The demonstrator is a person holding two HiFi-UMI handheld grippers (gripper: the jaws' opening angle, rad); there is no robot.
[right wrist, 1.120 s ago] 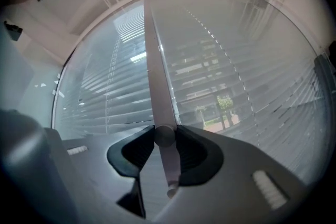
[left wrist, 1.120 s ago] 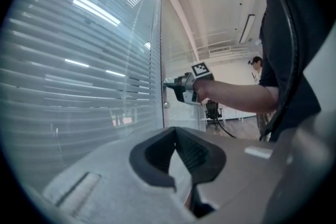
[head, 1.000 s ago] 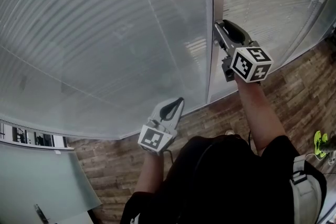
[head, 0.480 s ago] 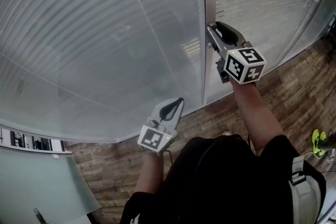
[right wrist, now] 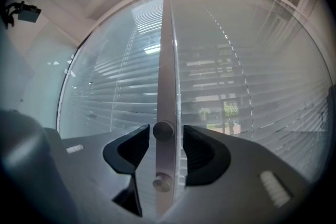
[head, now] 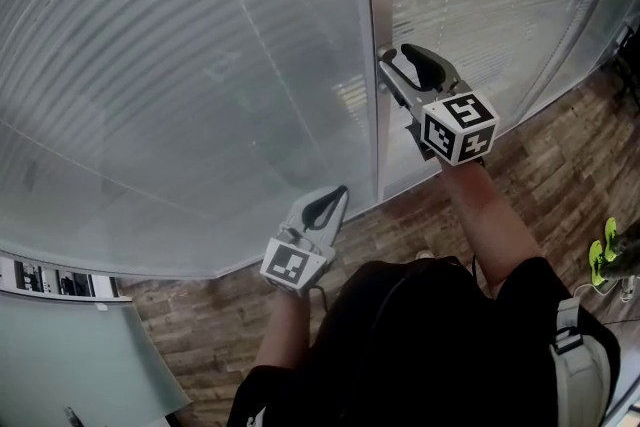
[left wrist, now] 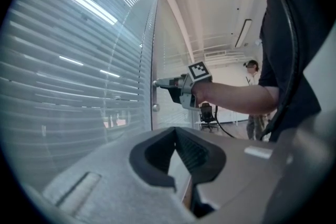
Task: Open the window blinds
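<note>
Grey slatted blinds (head: 200, 65), brown wood-plank floor (head: 570, 165)

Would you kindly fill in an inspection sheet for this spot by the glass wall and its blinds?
Surface: wood-plank floor.
Job's things: blinds lowered behind the glass; metal post carries two round knobs.
Clutter: bright green item on the floor at right.
Grippers: right tool open, jaws just opening, upper knob between them untouched; left tool shut, empty.
Cables: dark cable across the person's front.
Surroundings: office chair and a second person further back.
</note>
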